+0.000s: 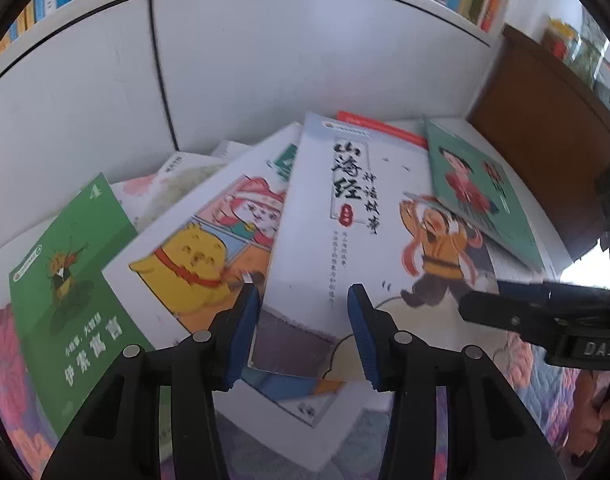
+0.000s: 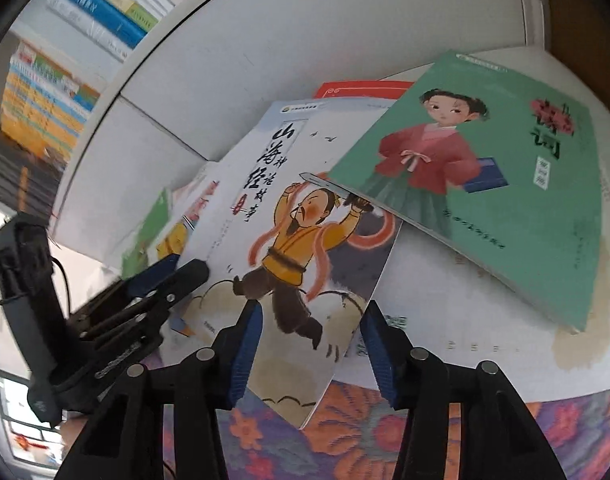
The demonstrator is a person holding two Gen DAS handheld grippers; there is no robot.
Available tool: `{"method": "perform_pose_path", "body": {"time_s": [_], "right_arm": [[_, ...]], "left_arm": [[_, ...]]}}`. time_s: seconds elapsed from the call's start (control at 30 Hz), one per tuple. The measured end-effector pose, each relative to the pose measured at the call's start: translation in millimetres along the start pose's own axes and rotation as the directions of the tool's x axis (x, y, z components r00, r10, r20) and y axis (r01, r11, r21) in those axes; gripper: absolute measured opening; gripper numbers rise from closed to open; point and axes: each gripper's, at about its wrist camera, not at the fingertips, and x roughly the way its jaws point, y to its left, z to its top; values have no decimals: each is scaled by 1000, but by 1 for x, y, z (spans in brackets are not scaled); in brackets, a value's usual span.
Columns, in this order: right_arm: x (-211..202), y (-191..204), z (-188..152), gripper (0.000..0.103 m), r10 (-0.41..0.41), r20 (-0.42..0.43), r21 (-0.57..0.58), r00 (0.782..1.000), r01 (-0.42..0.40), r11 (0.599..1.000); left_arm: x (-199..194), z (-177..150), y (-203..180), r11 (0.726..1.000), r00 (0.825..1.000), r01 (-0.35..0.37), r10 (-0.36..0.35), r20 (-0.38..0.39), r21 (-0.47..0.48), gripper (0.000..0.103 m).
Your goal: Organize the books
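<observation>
Blue-padded fingers of the left claw (image 1: 304,300) stand apart at the bottom of its frame, straddling the near edge of the warrior book (image 1: 357,216) without pressing it. Likewise the right claw (image 2: 311,312) stands apart around that same book's lower corner, gripping nothing. It tops a loose fan of books on a white surface over a floral cloth (image 2: 345,412): green book (image 1: 65,280) at left, chick book (image 1: 201,256) beneath, teal book (image 2: 485,184) overlapping its upper right corner. Risk: lifting the warrior book would probably drag the teal one along or slide it off. Both claws closing on one thin cover may bend it.
</observation>
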Motion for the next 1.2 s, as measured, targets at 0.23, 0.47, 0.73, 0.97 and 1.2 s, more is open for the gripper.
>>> {"method": "perform_pose_path", "body": {"time_s": [0.23, 0.47, 0.73, 0.97, 1.2], "right_arm": [[-7, -6, -14, 51, -24, -41, -20, 999, 23, 1000], [-25, -13, -71, 50, 67, -109, -10, 992, -68, 998], [-51, 3, -146, 51, 50, -167, -131, 985, -72, 989], [-60, -35, -166, 51, 129, -188, -64, 974, -143, 988], [-43, -41, -145, 53, 202, -211, -91, 956, -225, 970]], "left_arm": [[-20, -32, -14, 999, 998, 37, -38, -46, -31, 42], [-60, -99, -33, 990, 994, 85, -93, -64, -112, 42], [-126, -177, -84, 995, 998, 66, -66, -5, -78, 42], [-118, -188, -71, 993, 998, 44, -49, -44, -114, 42], [-70, -185, -40, 968, 986, 125, -145, -78, -218, 42]]}}
